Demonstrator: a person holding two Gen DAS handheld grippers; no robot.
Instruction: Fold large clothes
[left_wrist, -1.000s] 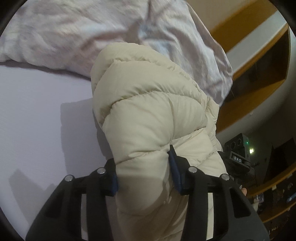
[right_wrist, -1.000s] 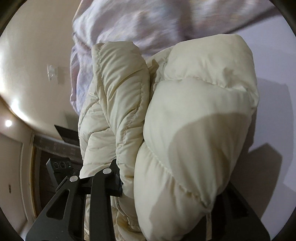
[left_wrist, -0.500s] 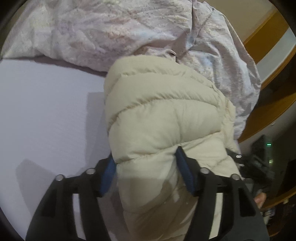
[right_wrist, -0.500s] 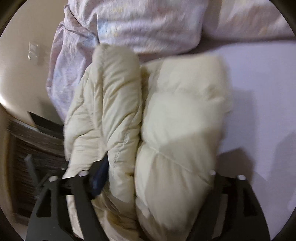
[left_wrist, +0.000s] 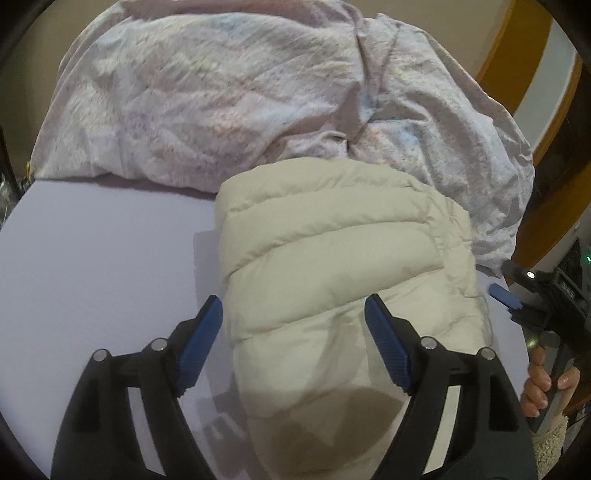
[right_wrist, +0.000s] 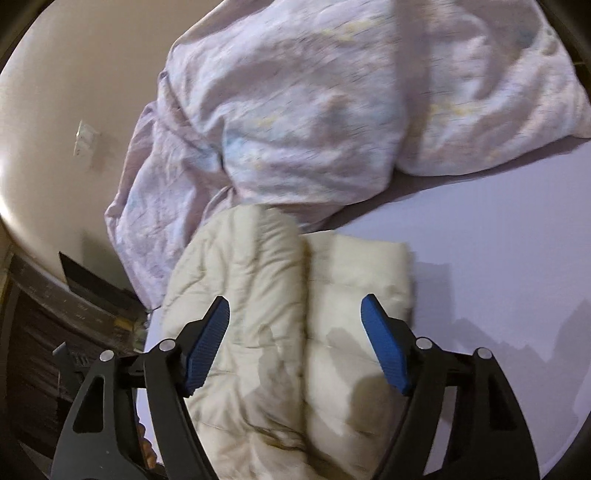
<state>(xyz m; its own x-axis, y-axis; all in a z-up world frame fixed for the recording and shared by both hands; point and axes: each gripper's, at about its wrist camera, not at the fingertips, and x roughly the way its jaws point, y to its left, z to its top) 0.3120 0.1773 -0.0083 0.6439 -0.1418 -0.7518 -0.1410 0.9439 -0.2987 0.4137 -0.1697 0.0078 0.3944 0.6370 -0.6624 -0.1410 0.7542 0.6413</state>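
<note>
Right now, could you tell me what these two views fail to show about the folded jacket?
- Near end of the cream puffer jacket: left wrist view, cut off by the bottom edge between the left tool's fingers.
- Jacket's far edge: right wrist view, motion-blurred against the crumpled duvet.
- Zipper, collar: tucked inside the fold.

Beige wall (right_wrist: 74, 74), lavender bed (left_wrist: 92, 258)

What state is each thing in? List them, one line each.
Puffer jacket: folded into a bundle, lying on the bed, released.
Duvet: crumpled in a heap behind the jacket.
Left gripper: jaws opening, pads off the jacket.
Right gripper: jaws closing slightly, pads clear of the jacket.
</note>
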